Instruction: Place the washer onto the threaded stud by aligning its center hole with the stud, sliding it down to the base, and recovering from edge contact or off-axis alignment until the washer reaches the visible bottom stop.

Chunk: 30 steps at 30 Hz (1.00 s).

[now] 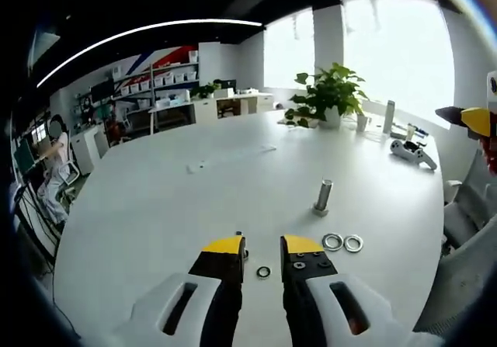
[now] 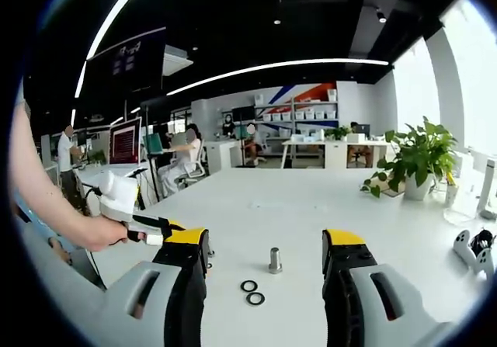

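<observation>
On the white counter, a threaded stud stands upright with two washers lying flat just beside its base.

Seen from the right gripper view, the stud and washers sit between the right tool, whose jaws stand wide apart and empty. The left tool hovers low over the counter, its jaws slightly apart, with a small dark ring lying on the surface between them. A potted plant stands at the far edge.
</observation>
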Each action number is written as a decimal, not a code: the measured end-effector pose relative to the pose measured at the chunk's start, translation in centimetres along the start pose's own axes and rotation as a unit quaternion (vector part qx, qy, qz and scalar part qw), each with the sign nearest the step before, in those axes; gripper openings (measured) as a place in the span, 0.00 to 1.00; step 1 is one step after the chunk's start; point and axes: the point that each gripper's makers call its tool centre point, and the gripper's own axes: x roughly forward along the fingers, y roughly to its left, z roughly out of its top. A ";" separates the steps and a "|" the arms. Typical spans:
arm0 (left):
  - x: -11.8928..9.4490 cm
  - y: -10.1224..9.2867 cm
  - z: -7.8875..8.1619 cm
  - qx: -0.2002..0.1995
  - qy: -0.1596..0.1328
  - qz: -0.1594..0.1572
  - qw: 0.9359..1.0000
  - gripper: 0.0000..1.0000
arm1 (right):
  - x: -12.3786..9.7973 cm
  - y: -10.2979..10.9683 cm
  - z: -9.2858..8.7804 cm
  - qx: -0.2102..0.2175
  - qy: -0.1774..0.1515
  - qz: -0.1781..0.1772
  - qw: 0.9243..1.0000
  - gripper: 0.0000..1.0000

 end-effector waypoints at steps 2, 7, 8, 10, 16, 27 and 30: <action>-0.2 0.0 -0.3 -0.003 -0.002 -0.001 1.000 0.16 | 0.0 0.0 0.0 -0.002 0.000 0.000 1.000 0.61; -0.9 0.2 -0.6 -0.015 -0.011 -0.002 1.000 0.16 | 0.0 -0.1 0.1 -0.004 -0.001 -0.003 1.000 0.62; -1.1 0.3 -0.6 -0.014 -0.014 -0.002 1.000 0.16 | 0.0 -0.1 0.1 -0.005 0.000 -0.004 1.000 0.62; -1.2 0.5 -0.7 -0.015 -0.016 -0.001 1.000 0.16 | -0.1 -0.1 0.1 -0.009 0.000 -0.005 1.000 0.62; -1.9 0.3 -0.6 -0.017 -0.026 -0.002 1.000 0.17 | -0.1 0.1 0.1 -0.016 0.001 -0.004 1.000 0.62; -3.1 -0.9 -1.5 -0.028 -0.031 -0.006 0.999 0.17 | 0.0 0.1 -0.3 -0.010 0.007 -0.002 1.000 0.62; -3.4 -0.8 -1.6 -0.028 -0.031 -0.007 0.999 0.17 | -0.1 -0.1 -0.2 -0.006 0.005 -0.005 1.000 0.62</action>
